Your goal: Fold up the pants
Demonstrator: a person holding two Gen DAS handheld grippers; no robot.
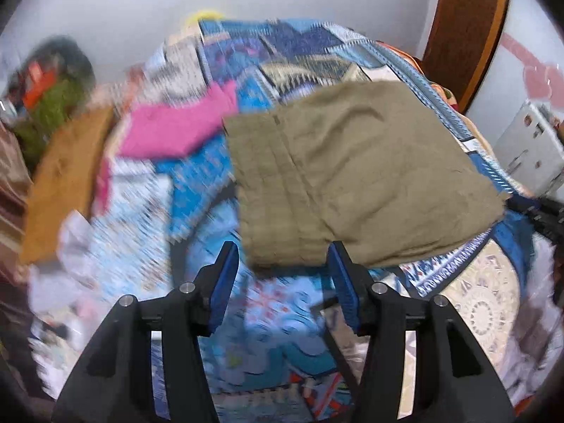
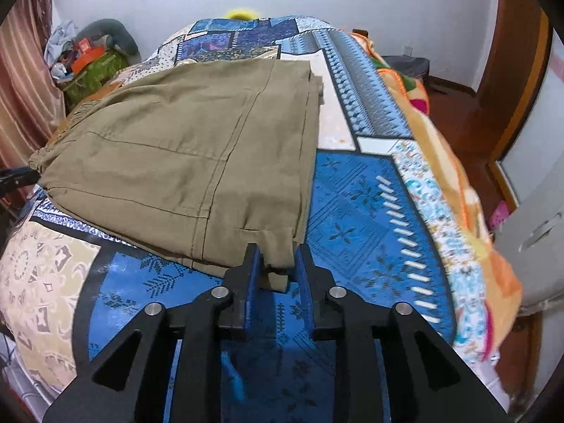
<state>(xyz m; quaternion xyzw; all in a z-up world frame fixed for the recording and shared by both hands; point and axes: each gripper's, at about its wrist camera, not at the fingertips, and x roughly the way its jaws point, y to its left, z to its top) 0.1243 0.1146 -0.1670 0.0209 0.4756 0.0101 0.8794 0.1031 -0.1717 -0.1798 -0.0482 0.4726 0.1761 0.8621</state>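
- The right gripper (image 2: 276,262), at the lower middle of the right wrist view, has its blue-padded fingers (image 2: 251,282) drawn close with a narrow gap, and the near corner of the pants (image 2: 190,148) sits between them; whether the pads actually pinch the cloth cannot be told.
- The left gripper (image 1: 282,264), at the lower middle of the left wrist view, is spread wide, its blue pads (image 1: 224,289) well apart and nothing between them; its right finger tip meets the near edge of the pants (image 1: 352,169) in the picture, though real contact is unclear.
- The olive-khaki pants lie folded into a thick, roughly rectangular stack on the bedspread (image 2: 370,211), filling the centre and upper left of the right wrist view, with stacked edges along the right side of the bundle.
- The bedspread is a blue patchwork print with cream panels at the lower left of the frame.
- In the blurred left wrist view, a pink cloth (image 1: 176,130) lies left of the pants, and an orange-brown cloth (image 1: 67,183) lies further left.
- An orange-trimmed blanket (image 2: 469,211) runs along the right edge of the bed in the right wrist view.
- A heap of clutter (image 2: 91,60) sits at the upper left, beside a striped curtain (image 2: 24,81).
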